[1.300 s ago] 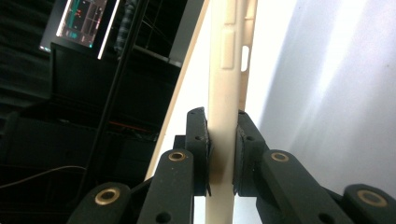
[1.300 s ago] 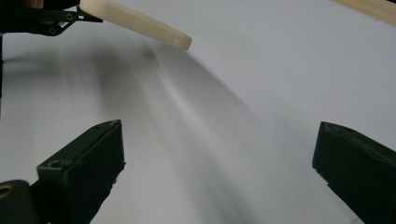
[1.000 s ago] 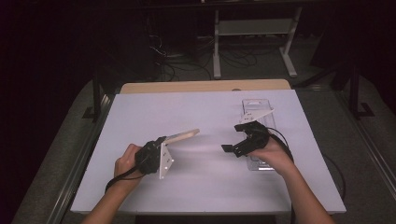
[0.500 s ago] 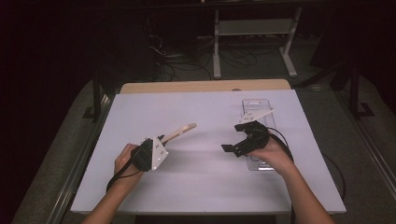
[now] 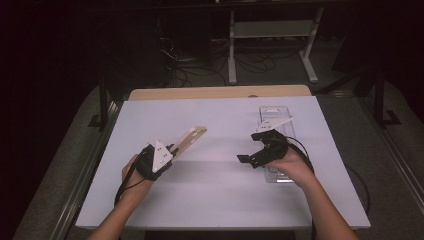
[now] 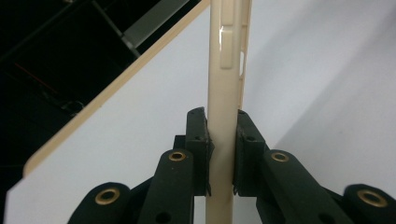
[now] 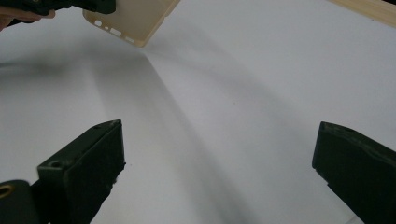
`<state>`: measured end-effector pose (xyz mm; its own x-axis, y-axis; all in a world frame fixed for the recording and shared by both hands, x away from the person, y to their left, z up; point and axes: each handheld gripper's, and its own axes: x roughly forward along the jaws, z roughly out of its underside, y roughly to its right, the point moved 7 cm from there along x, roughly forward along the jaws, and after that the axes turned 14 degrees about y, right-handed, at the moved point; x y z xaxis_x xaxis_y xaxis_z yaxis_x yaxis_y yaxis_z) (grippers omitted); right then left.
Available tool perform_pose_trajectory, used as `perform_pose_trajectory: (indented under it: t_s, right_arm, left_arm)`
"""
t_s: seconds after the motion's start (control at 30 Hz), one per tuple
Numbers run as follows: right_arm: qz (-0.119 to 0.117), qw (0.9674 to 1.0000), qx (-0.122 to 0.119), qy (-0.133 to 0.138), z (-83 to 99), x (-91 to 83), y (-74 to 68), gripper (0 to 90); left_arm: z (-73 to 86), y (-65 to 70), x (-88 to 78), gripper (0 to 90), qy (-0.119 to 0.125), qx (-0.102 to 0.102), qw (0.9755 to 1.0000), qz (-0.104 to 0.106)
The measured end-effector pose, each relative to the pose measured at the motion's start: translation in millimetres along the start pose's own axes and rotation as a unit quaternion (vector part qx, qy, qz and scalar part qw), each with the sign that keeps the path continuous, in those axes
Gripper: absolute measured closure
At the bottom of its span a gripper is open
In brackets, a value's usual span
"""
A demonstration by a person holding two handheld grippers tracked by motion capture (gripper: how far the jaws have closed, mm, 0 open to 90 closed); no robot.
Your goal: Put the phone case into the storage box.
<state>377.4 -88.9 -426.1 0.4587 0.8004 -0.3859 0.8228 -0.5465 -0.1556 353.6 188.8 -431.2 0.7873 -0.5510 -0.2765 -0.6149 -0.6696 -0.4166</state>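
A cream phone case (image 5: 190, 139) is held above the white table (image 5: 215, 200), tilted up and away toward the middle. My left gripper (image 5: 172, 149) is shut on its near end; in the left gripper view the case (image 6: 229, 65) stands edge-on between the two black pads (image 6: 198, 149). My right gripper (image 5: 250, 150) hovers over the table at the right with its jaws wide apart and nothing between them. In the right gripper view the case (image 7: 133, 21) shows at the top left, and the jaws of that gripper (image 7: 219, 158) frame bare table.
A clear plastic tray or case (image 5: 276, 145) lies on the table under and beyond the right hand. The table's tan far edge (image 5: 220, 92) borders a dark floor with a metal stand (image 5: 270, 35) and cables. Dark rails run along both sides.
The left gripper has turned the case from lying nearly flat to standing more on edge and drawn it slightly nearer. The right gripper has kept still.
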Motion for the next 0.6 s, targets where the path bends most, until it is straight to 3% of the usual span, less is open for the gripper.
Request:
perform_pose_trajectory:
  t_s: [0.17,0.27,0.3,0.4,0.43,0.6]
  right_arm:
    - [0.002,1.0,0.0,-0.001,0.0,-0.1,0.3,2.0]
    - [0.003,1.0,0.0,0.0,-0.1,-0.1,0.6,2.0]
    - [0.003,1.0,-0.001,0.0,-0.1,0.0,0.6,2.0]
    - [0.002,1.0,-0.001,-0.001,0.0,-0.1,0.5,2.0]
    - [0.002,1.0,-0.001,0.0,-0.1,-0.1,0.5,2.0]
    - [0.002,1.0,0.0,0.0,-0.1,-0.1,0.6,2.0]
  left_arm:
    - [1.7,-5.2,-1.8,79.2,-0.002,-0.032,0.9995,0.005]
    - [1.7,-5.5,-1.2,79.2,0.007,-0.068,0.9977,0.008]
    - [2.1,-6.7,-1.6,79.2,0.005,-0.069,0.9976,0.009]
    - [3.2,-10.1,-2.2,79.2,0.007,-0.095,0.9953,0.014]
    - [2.6,-9.7,-0.8,79.2,0.016,-0.113,0.9934,0.012]
    - [5.3,-14.3,-2.4,79.2,0.015,-0.144,0.9894,0.014]
